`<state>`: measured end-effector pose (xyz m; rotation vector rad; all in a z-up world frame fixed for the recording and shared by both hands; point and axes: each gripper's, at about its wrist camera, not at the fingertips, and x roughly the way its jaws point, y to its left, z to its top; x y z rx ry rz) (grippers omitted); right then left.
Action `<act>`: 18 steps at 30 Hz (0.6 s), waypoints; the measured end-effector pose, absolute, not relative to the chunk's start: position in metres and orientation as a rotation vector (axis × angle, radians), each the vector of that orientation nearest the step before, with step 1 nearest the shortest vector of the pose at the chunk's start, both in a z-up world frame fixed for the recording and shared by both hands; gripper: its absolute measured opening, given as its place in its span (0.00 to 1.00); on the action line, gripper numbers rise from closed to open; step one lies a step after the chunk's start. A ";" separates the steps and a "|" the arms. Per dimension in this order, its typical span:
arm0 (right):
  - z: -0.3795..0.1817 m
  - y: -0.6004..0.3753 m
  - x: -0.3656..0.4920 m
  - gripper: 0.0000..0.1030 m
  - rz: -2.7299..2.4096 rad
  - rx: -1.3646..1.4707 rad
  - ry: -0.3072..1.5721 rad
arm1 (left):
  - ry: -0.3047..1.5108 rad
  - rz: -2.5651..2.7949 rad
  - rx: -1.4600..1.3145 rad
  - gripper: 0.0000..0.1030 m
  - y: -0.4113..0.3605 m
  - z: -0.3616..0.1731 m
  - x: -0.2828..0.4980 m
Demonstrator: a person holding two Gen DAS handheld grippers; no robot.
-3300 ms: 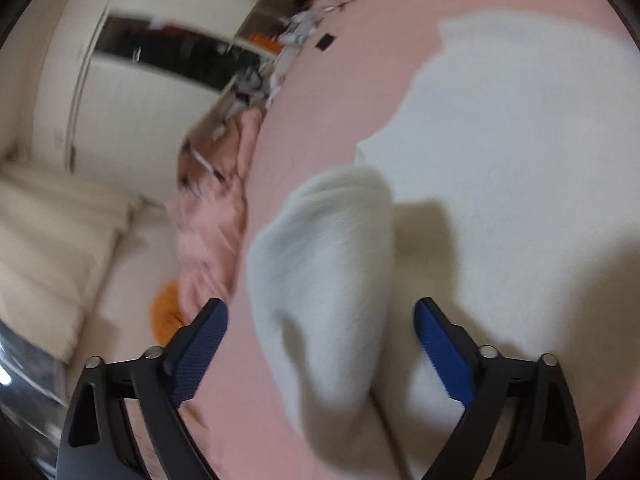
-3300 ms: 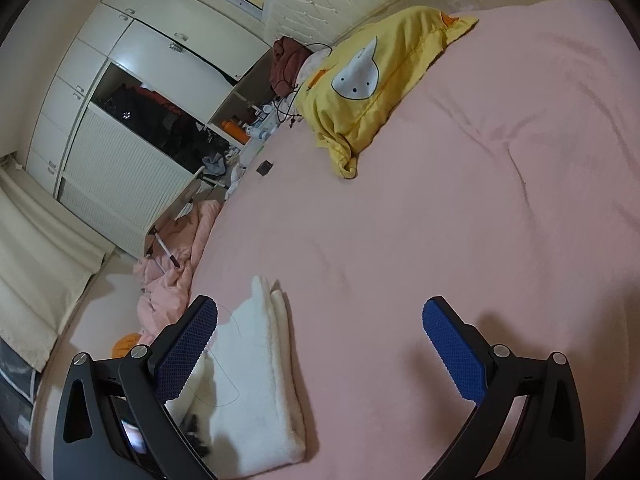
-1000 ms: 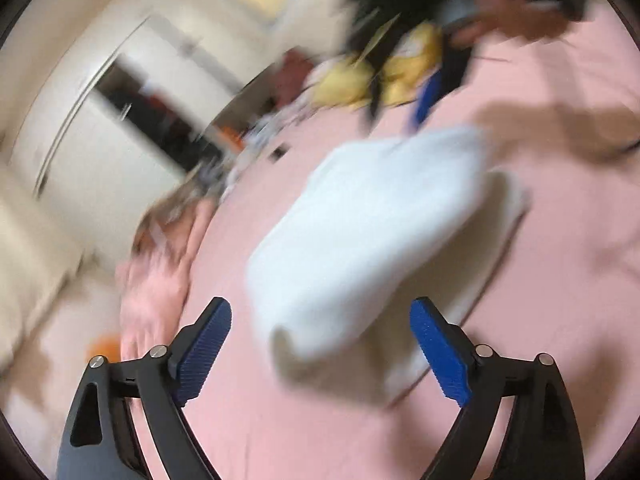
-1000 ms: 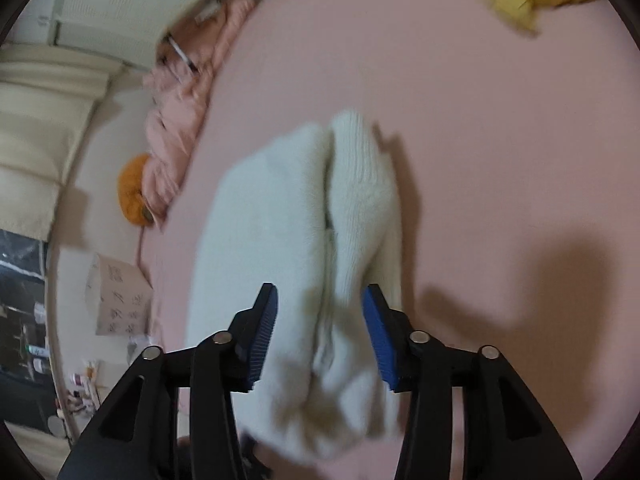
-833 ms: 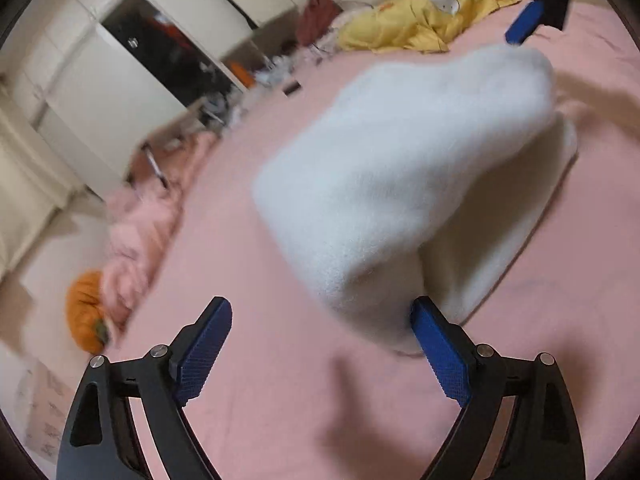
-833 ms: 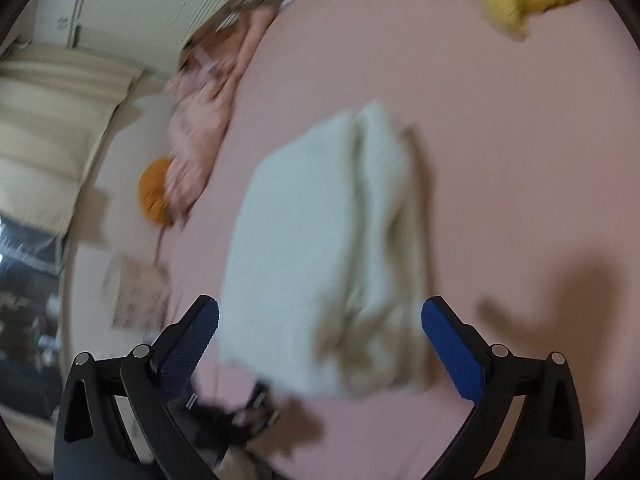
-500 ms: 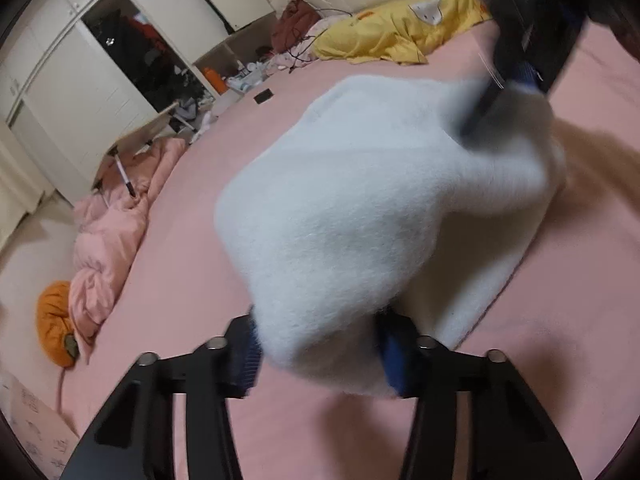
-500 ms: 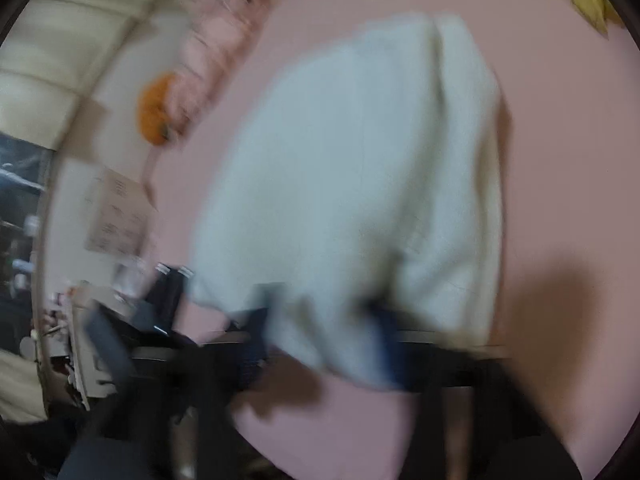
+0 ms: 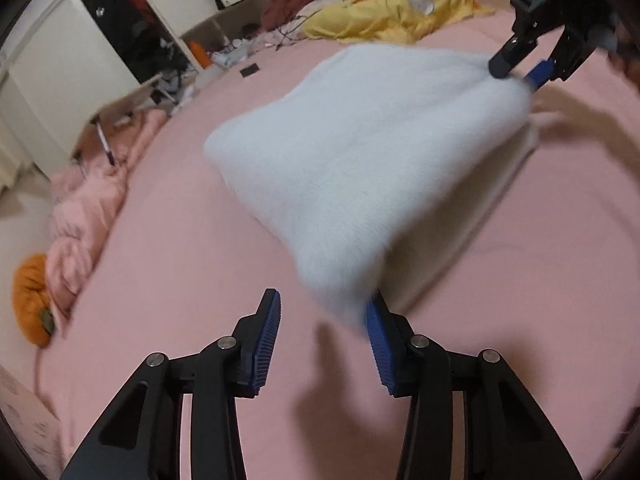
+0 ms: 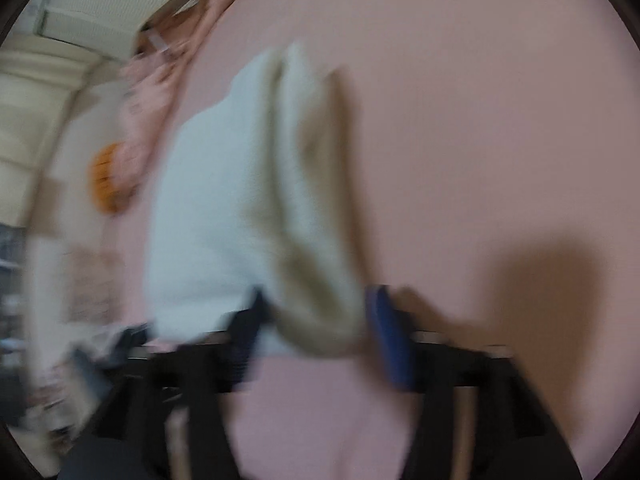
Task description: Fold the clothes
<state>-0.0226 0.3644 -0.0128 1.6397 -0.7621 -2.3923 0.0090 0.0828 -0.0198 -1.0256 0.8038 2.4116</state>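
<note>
A white fluffy garment (image 9: 360,152) lies folded on the pink bed sheet (image 9: 168,280). My left gripper (image 9: 323,304) is at its near corner. Its jaws are opening, and the blurred corner only brushes the right pad (image 9: 378,344); the gap otherwise shows bare sheet. My right gripper (image 9: 520,68) is at the garment's far corner. In the blurred right wrist view the garment (image 10: 224,200) has its folded end lying between the fingers of the right gripper (image 10: 318,300). These jaws are opening too, with the pads apart from the cloth.
Yellow bedding (image 9: 396,16) lies at the head of the bed. A pink blanket heap (image 9: 80,216) and an orange cushion (image 9: 30,300) sit off the left edge. An open wardrobe (image 9: 132,40) stands behind. A small dark object (image 9: 250,70) rests on the sheet.
Half a second ago both grippers were closed on opposite ends of the garment. Now both sets of jaws stand apart and the garment's folded top layer has come down.
</note>
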 end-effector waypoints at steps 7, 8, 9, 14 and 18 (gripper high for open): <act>0.058 0.318 -0.007 0.70 -2.448 1.143 -0.769 | 0.280 2.371 -0.787 0.86 0.073 0.081 -0.006; 0.057 0.309 -0.015 0.70 -2.402 1.120 -0.780 | 0.145 2.323 -0.823 0.87 0.073 0.080 -0.023; 0.048 0.307 -0.023 0.70 -2.370 1.123 -0.810 | 0.012 2.270 -0.856 0.87 0.073 0.079 -0.040; -0.028 0.314 -0.055 0.17 -2.250 1.287 -1.046 | -0.249 2.093 -1.303 0.05 0.085 -0.008 -0.105; -0.044 0.332 -0.055 0.00 -2.222 1.319 -1.110 | -0.361 2.090 -1.364 0.05 0.078 -0.032 -0.098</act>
